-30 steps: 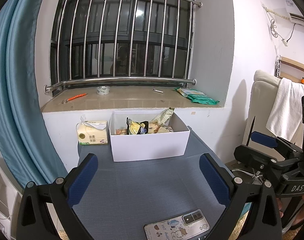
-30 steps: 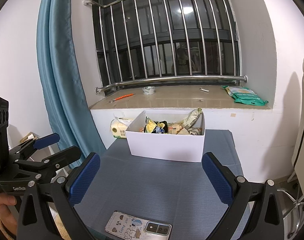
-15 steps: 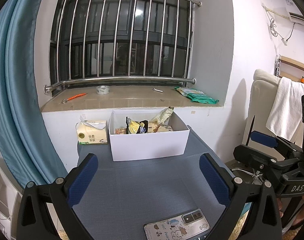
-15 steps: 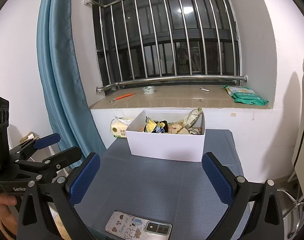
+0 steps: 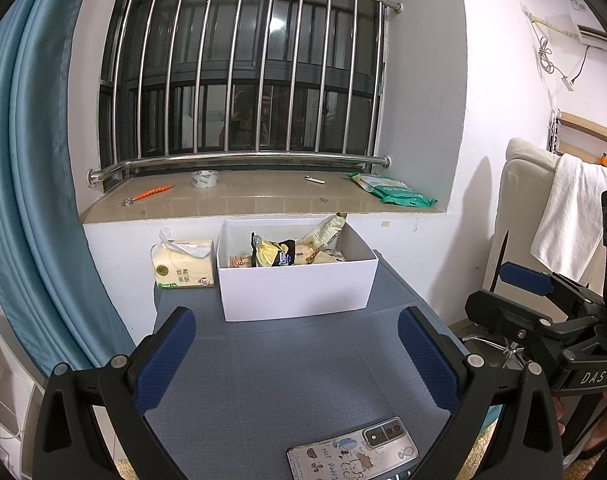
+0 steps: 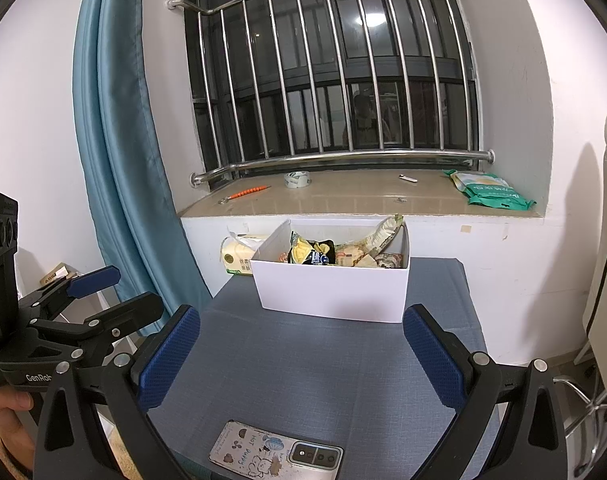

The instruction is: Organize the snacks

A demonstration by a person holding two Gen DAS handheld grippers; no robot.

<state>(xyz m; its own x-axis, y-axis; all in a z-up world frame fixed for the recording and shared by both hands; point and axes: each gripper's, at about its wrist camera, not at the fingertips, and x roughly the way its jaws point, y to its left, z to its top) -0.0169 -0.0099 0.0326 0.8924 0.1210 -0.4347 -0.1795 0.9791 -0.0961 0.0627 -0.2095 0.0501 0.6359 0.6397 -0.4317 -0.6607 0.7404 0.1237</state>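
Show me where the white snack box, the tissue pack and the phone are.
white snack box (image 5: 295,290), left wrist view, front wall.
tissue pack (image 5: 183,266), left wrist view, front face.
phone (image 6: 275,452), right wrist view, patterned case back.

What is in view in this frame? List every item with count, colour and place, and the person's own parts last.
box: 1, white, open, far end of the table
snack packets: several, yellow, black and beige, inside the box
tissue pack: 1, pale yellow, left of the box by the wall
phone: 1, cartoon-print case, face down at the table's near edge
table: 1, grey-blue cloth top
tape roll: 1, whitish, on the windowsill
green packs: stacked, right end of the sill
orange tool: 1, left end of the sill
curtain: 1, blue, left of the window
towel: 1, white, over a chair
left tongs: open, empty, above the table
right tongs: open, empty, above the table
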